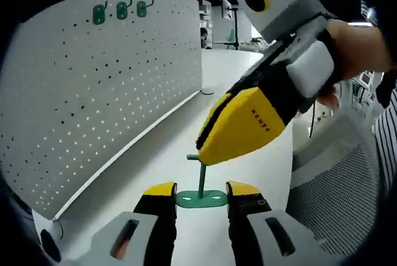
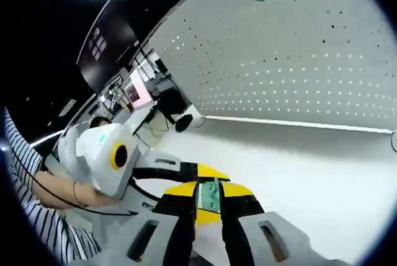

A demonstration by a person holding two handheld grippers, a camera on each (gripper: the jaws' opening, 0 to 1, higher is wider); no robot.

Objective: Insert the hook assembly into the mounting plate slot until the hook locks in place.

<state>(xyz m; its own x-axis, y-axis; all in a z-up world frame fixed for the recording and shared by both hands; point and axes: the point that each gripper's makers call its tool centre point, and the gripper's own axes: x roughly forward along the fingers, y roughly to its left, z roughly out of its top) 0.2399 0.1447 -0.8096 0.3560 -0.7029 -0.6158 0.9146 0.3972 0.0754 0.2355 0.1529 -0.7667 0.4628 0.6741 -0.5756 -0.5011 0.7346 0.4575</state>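
Hook assembly (image 1: 202, 196): a green part with an oval base plate and a slim stem. In the left gripper view the base plate lies flat between the yellow tips of the left gripper (image 1: 201, 191), at 6 o'clock in the view, both tips touching or just beside its ends. The stem rises from the plate toward 12 o'clock and ends in a short bend to the left, just under the right gripper (image 1: 214, 148).

Left gripper: jaws partly closed, spaced by the width of the base plate and bracketing it. Whether they press on the plate or only flank it cannot be told.

Right gripper: in the left gripper view it enters from 2 o'clock, held by a hand (image 1: 356, 43), with its yellow shell pointing down toward 7 o'clock. Its tips sit at the top of the stem. In the right gripper view the right gripper (image 2: 208, 201) has its jaws drawn nearly together on a narrow green piece of the hook assembly (image 2: 209, 196) at 6 o'clock. The left gripper (image 2: 186, 173) lies just behind it, toward 9 o'clock.

Markings: the yellow shell of the right gripper carries dark lettering in the left gripper view; it appears to read "HENSE", not fully legible.

Surroundings: a white pegboard (image 1: 93, 92) stands at 9 to 11 o'clock above the white table (image 1: 248, 80). Three green hooks (image 1: 121, 10) hang near its top edge.
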